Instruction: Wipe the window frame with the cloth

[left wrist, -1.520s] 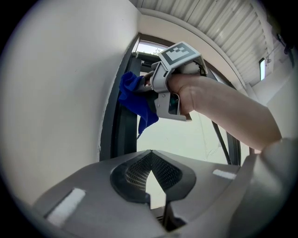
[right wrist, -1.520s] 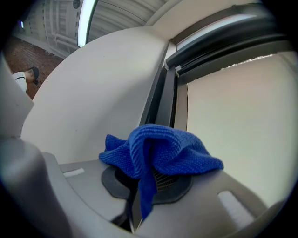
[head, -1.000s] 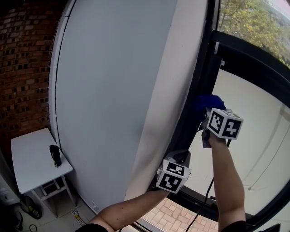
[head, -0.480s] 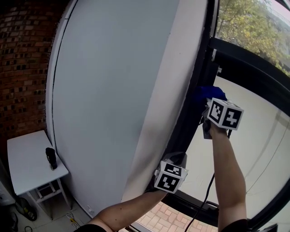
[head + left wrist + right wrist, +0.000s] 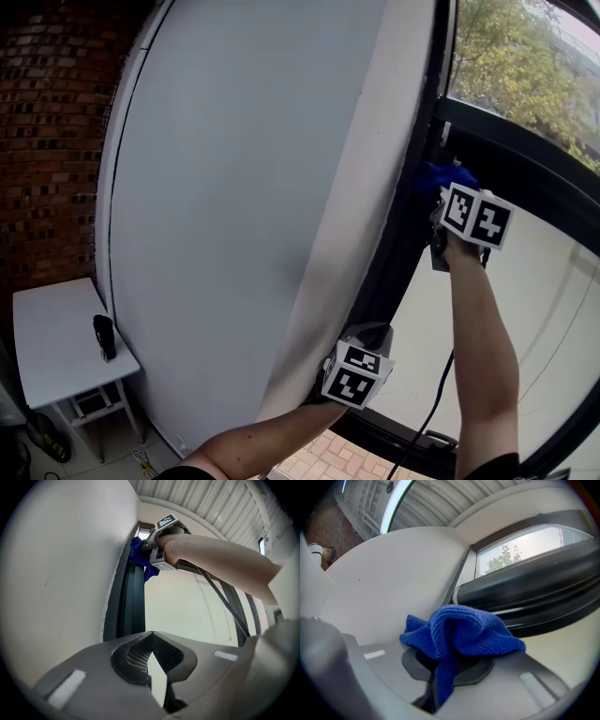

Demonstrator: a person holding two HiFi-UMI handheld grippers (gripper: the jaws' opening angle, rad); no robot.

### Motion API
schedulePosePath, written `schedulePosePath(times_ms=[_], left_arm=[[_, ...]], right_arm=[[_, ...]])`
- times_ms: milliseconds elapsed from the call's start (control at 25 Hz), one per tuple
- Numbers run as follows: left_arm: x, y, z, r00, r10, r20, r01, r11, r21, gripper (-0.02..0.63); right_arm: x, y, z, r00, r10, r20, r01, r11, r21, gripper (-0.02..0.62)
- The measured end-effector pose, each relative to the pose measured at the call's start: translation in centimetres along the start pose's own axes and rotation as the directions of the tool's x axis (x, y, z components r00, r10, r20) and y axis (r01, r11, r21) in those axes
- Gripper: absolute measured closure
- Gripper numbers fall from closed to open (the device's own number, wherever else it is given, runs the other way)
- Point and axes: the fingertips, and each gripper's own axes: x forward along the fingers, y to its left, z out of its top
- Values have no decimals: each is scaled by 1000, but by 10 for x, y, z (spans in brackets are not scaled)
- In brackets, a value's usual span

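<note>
A blue cloth (image 5: 441, 175) is bunched in my right gripper (image 5: 441, 195), which is shut on it and holds it against the black window frame (image 5: 405, 220), just below the frame's horizontal bar. In the right gripper view the cloth (image 5: 459, 630) spills over the jaws of the right gripper (image 5: 450, 660), with the dark frame (image 5: 534, 588) close behind. My left gripper (image 5: 371, 334) sits low beside the frame's upright. Its jaws are shut and hold nothing. The left gripper view looks up along the frame (image 5: 132, 606) from the left gripper (image 5: 151, 637) to the cloth (image 5: 138, 557).
A white wall panel (image 5: 253, 187) runs along the left of the frame. Below left, a small white table (image 5: 52, 342) carries a dark object (image 5: 103, 336) in front of a brick wall (image 5: 47, 131). A black cable (image 5: 422, 412) hangs under my right arm. Trees (image 5: 516, 66) show outside.
My right gripper has carried the cloth upward along the frame's upright, towards the horizontal bar. The left gripper has stayed low, nearly in place.
</note>
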Motion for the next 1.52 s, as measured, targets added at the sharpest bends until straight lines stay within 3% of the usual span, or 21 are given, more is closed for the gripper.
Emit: schedulePosePath(times_ms=[800, 960, 1120, 1280, 1520], left_arm=[[6, -1, 41, 996, -65, 58, 63, 998, 30, 614], [6, -10, 33, 994, -99, 50, 97, 995, 35, 613], [3, -25, 23, 984, -168, 59, 165, 985, 43, 614], [-6, -31, 6, 983, -179, 32, 177, 983, 40, 614], [-29, -34, -9, 987, -157, 17, 156, 986, 55, 612]], right_arm=[[19, -13, 44, 998, -51, 21, 51, 998, 41, 543], [18, -13, 39, 999, -33, 35, 31, 999, 43, 543], [9, -17, 40, 997, 9, 80, -20, 990, 139, 541], [-11, -15, 20, 997, 25, 76, -31, 997, 74, 540], [-58, -1, -12, 994, 72, 77, -80, 992, 100, 540]])
